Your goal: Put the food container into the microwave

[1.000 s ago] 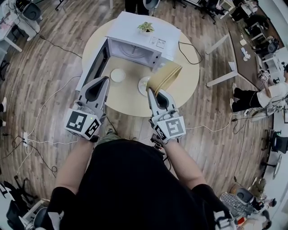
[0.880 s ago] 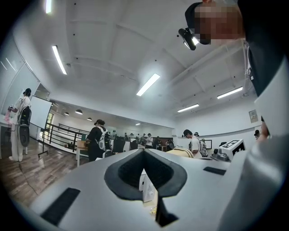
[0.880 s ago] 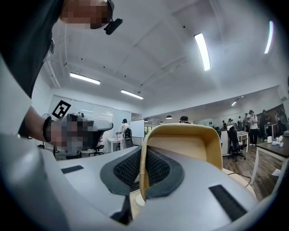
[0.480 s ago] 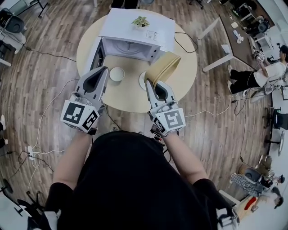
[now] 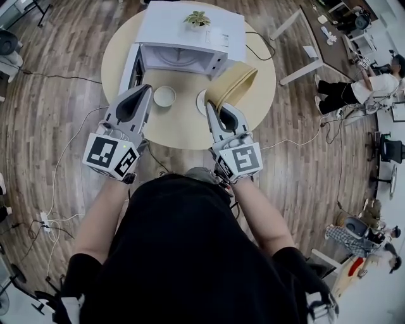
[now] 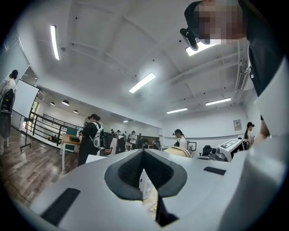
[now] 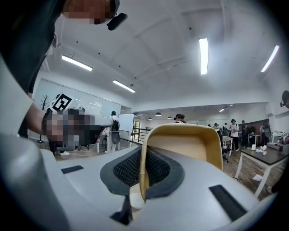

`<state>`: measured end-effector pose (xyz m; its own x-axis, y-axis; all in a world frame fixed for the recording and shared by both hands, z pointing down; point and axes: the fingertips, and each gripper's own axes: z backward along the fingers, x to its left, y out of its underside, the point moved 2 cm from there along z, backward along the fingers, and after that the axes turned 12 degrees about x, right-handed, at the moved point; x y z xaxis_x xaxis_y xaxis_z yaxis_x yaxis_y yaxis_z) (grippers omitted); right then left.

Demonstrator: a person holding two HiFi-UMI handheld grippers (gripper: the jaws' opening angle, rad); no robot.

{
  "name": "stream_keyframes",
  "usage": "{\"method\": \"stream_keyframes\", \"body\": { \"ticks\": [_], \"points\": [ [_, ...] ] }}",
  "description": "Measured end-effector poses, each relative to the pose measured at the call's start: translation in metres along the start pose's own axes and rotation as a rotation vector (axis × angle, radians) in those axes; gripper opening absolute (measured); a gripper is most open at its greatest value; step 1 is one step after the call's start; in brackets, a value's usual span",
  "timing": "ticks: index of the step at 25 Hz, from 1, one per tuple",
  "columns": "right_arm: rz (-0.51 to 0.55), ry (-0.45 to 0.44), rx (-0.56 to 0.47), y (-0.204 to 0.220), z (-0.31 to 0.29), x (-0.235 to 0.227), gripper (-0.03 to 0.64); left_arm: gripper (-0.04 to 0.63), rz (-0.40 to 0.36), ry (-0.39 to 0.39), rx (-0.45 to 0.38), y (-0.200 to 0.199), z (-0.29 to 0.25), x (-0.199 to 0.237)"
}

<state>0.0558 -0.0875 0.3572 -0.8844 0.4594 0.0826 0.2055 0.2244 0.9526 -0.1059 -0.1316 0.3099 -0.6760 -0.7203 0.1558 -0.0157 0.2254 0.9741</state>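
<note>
Nearest the camera, the person's black top filled the bottom of the head view, with a bare forearm running out to each tool. The left gripper (image 5: 145,90) hung over the near edge of the round worktop (image 5: 183,133). In the left gripper view (image 6: 144,151) its jaws met at the tips with only a narrow slit lower down, and nothing was held between them. The right gripper (image 5: 214,107) was level with it and well apart.

In the right gripper view (image 7: 143,155) the right jaws were pinched on one side wall of the food container (image 7: 189,146). The thin tan wall stood edge-on between the dark pads, and the rest of the container extended beyond the tips and to the right, its inside facing the camera. From the head view the food container (image 5: 235,84) was held off the worktop and tilted, reaching from the jaw tips up and to the right, toward the right front corner of the microwave (image 5: 190,31).

Beyond the left jaws a small white bowl (image 5: 164,96) sat on the worktop. A second white dish (image 5: 200,101) lay beside it, partly covered by the container.

Farther back the microwave stood on the far half of the worktop, its door (image 5: 131,66) swung open to the left and the cavity showing. A small potted plant (image 5: 196,19) stood on its top, and a dark cable (image 5: 261,45) trailed to its right.
</note>
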Motion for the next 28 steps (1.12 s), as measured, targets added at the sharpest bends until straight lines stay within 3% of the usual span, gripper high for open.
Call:
{"method": "stream_keyframes", "body": {
  "ticks": [7,16,28],
  "points": [
    [0.042,-0.008,0.022,-0.002,-0.014,0.001,0.025,0.018,0.015,-0.001,0.007,0.008,-0.003,0.009],
    [0.117,-0.102,0.081,0.001,-0.05,-0.024,0.025,0.018,0.002,-0.076,0.002,-0.001,-0.036,0.021],
    [0.164,-0.175,0.126,-0.004,-0.077,-0.034,0.025,0.018,0.026,-0.111,0.029,-0.001,-0.053,0.028]
  ]
}}
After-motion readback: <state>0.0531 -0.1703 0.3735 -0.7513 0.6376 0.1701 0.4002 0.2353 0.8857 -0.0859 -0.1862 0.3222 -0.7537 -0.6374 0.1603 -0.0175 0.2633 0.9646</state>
